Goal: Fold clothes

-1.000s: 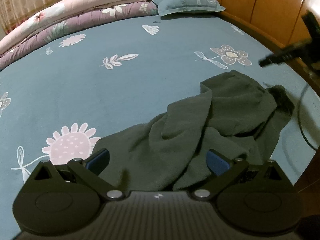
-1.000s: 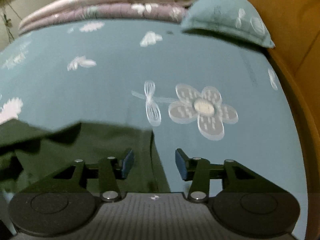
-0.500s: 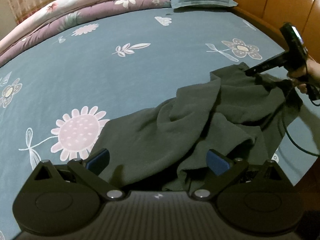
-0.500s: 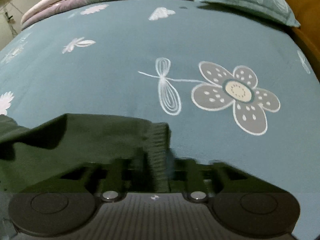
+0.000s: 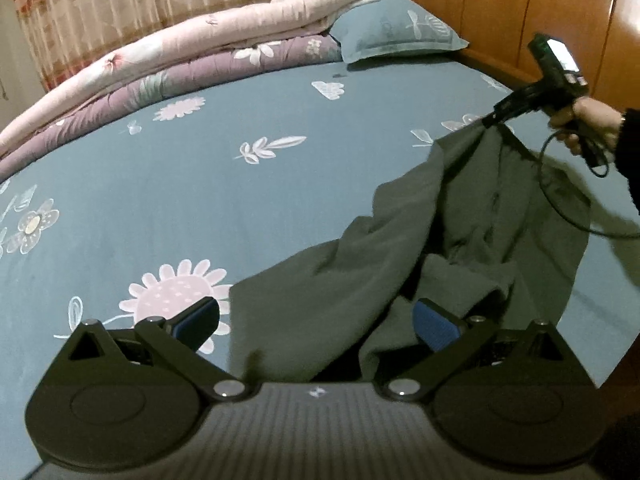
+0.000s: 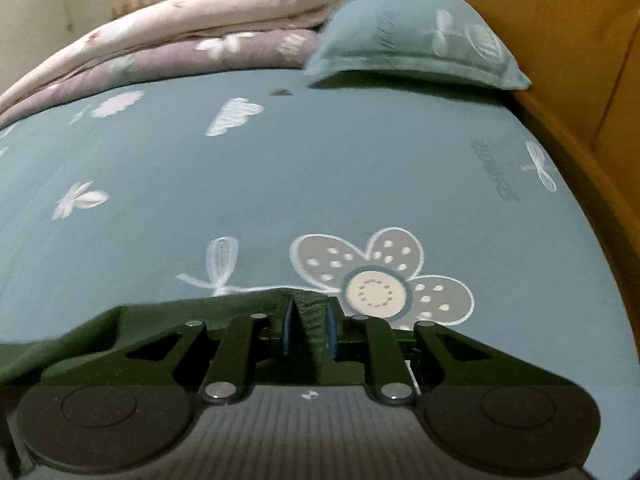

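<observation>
dark green garment (image 5: 360, 272): rumpled on bed (image 5: 200, 184), 4 o'clock of pink flower. right gripper (image 6: 307, 326) clamps its ribbed hem; left gripper (image 5: 316, 322) spread wide, empty. lift evenly, avoid twisting.

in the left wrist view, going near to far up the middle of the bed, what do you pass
left gripper with jaws open → dark green garment crumpled on the sheet → bare blue floral bedsheet → folded purple and pink quilts → curtain
</observation>
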